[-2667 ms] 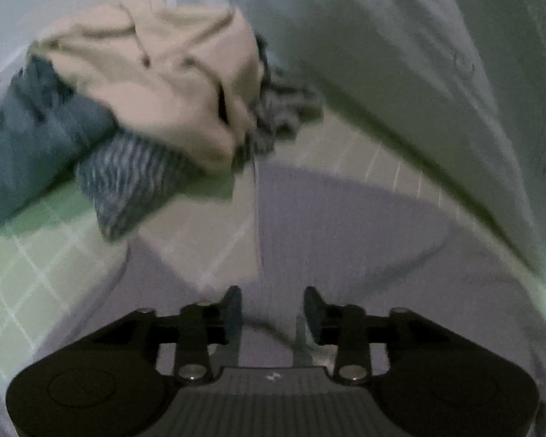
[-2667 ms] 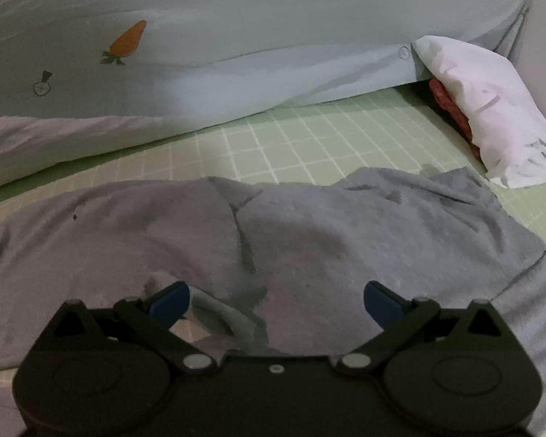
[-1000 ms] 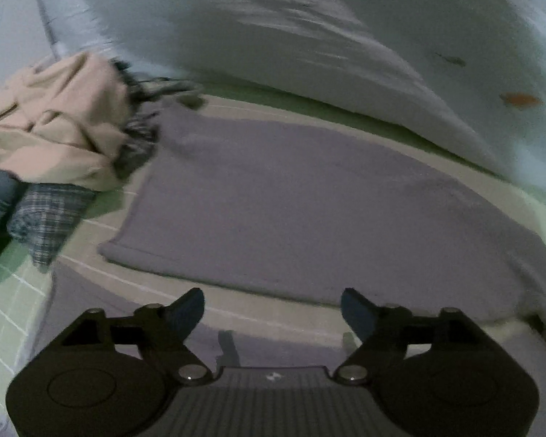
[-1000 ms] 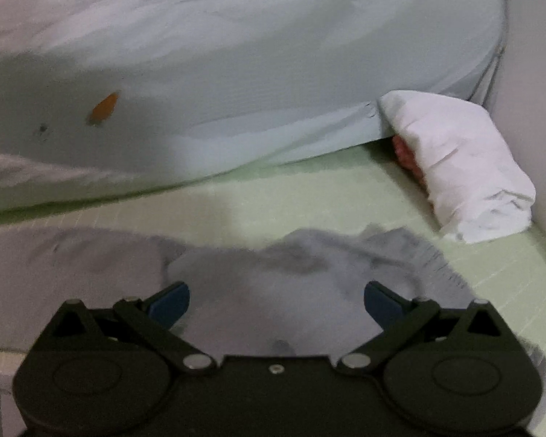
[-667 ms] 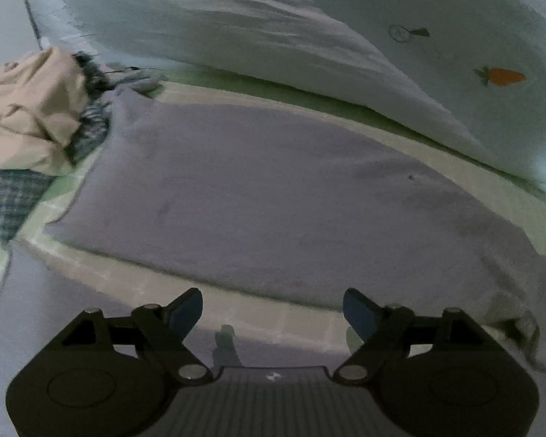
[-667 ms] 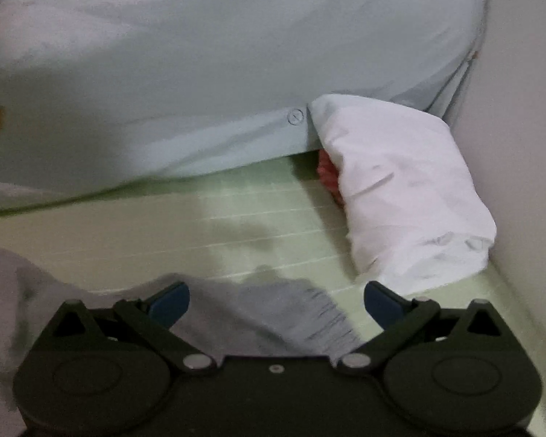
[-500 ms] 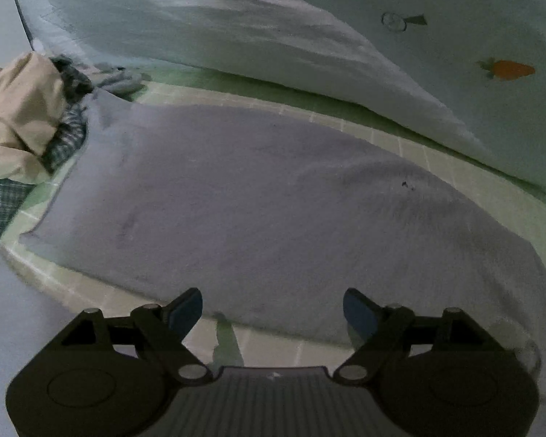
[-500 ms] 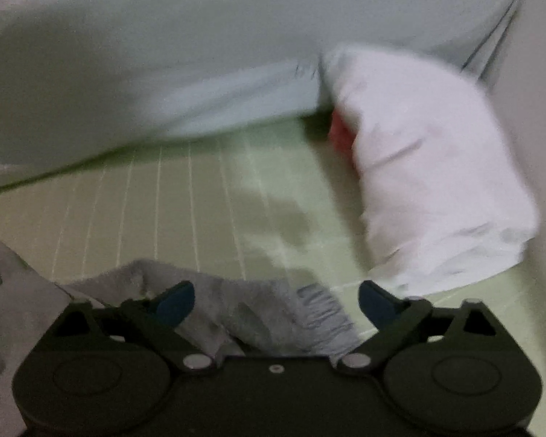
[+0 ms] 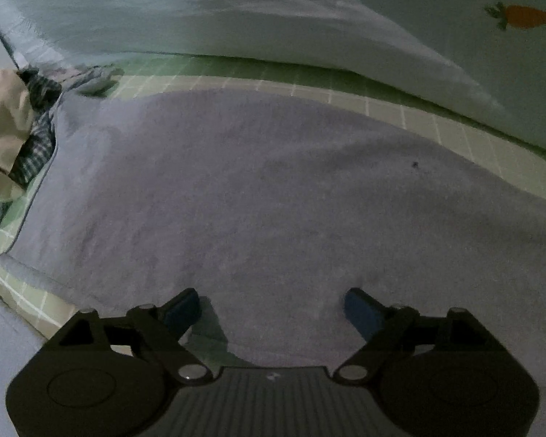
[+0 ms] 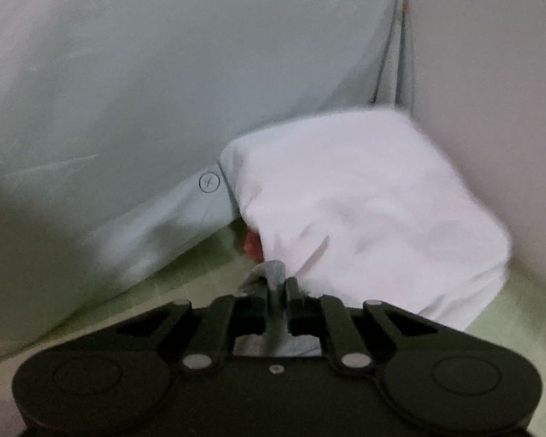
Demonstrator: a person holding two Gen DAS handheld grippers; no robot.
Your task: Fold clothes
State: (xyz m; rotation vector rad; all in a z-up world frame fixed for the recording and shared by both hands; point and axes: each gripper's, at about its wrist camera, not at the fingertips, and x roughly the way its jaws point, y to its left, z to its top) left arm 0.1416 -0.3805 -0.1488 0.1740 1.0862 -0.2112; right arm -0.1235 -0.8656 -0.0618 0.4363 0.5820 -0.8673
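A grey garment [image 9: 265, 189] lies spread flat over the green checked sheet [image 9: 418, 116] in the left wrist view. My left gripper [image 9: 273, 309] hovers open just above its near part, blue pads wide apart with nothing between them. In the right wrist view my right gripper [image 10: 276, 291] is shut on a pinch of the grey garment [image 10: 271, 273], which sticks up between the fingers. Most of the cloth is hidden below that gripper's body.
A pale blue quilt [image 9: 309, 22] with carrot prints runs along the far side. A heap of beige and plaid clothes [image 9: 7, 138] sits at the left. A white pillow [image 10: 364, 211] lies against the wall [image 10: 491, 73], right ahead of my right gripper.
My right gripper has gone from open to shut on the grey cloth and turned toward the white pillow. My left gripper let go earlier and has moved forward over the garment.
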